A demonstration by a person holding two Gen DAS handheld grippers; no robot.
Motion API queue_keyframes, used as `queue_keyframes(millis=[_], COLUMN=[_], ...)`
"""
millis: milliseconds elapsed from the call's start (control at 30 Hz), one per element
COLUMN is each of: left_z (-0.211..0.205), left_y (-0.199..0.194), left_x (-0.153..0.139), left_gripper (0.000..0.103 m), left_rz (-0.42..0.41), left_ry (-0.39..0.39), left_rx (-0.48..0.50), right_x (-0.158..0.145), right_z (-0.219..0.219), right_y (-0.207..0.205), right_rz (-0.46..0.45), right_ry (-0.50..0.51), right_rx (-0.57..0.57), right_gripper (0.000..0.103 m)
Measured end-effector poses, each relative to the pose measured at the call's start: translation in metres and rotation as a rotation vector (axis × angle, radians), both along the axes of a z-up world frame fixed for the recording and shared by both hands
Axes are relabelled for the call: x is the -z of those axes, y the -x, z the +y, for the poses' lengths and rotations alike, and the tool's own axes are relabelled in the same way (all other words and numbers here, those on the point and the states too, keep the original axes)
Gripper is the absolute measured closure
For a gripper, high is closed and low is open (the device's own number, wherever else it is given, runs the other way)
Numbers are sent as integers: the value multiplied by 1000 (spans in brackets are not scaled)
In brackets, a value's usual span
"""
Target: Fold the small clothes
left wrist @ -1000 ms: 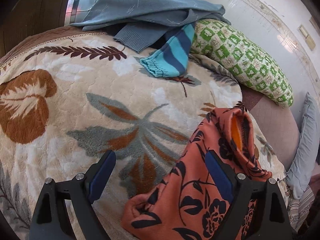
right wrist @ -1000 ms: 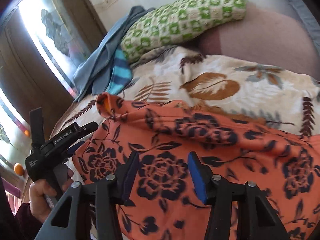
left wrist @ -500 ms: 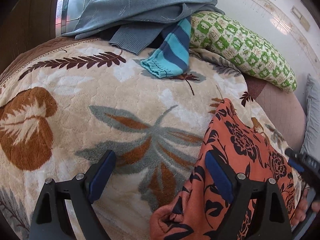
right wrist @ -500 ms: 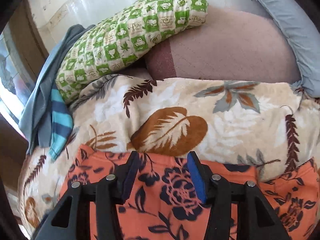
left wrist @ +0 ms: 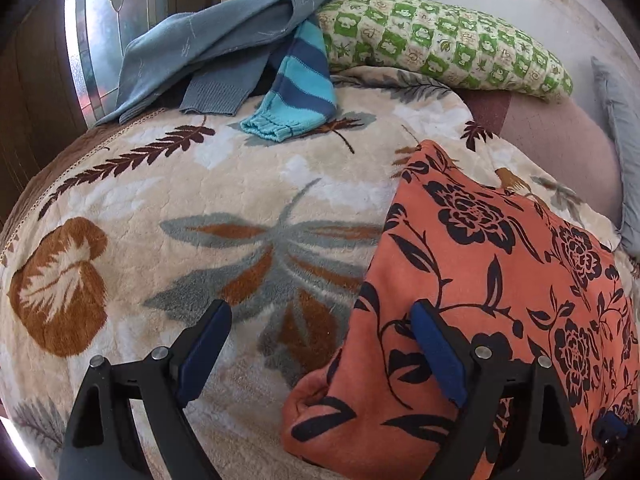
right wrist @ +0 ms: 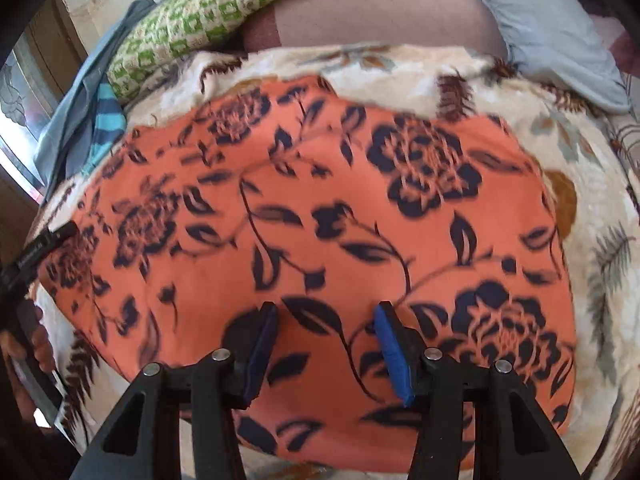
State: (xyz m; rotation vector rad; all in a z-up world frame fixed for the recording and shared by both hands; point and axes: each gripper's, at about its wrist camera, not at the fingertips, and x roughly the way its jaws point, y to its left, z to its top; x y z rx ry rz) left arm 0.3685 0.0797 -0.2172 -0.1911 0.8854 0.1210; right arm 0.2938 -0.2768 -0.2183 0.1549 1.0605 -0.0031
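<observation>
Both tongs gape empty: left tongs [left wrist: 320, 344] straddle the orange floral garment's [left wrist: 480, 280] nine-o'clock edge, bare blanket [left wrist: 200, 184] beyond; right tongs [right wrist: 326, 344] hover over its middle.

Both grippers: left gripper [left wrist: 320, 356] and right gripper [right wrist: 326, 356] have black plastic frames, silver screws, blue-padded jaws.

Left tool [left wrist: 320, 344] angled downward, jaws spread wide, empty. Right tool [right wrist: 326, 344] angled downward, jaws parted, gripping nothing.
</observation>
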Motion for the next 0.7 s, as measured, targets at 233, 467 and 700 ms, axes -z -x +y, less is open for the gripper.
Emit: queue_keyframes(millis=[233, 467, 700], left_z=[37, 36, 20], left_y=[28, 68, 99], left_x=[-16, -24, -4], left_gripper=[10, 10, 10], left_rz=[-34, -77, -40], left_ry=[115, 178, 339], left_rx=[-138, -155, -137], right_x=[-21, -6, -7], right_z=[9, 21, 20], right_y=[13, 5, 14], right_rz=[-100, -18, 12], right_ry=[-27, -35, -47], right_rx=[-25, -103, -162], right_gripper=[49, 46, 46])
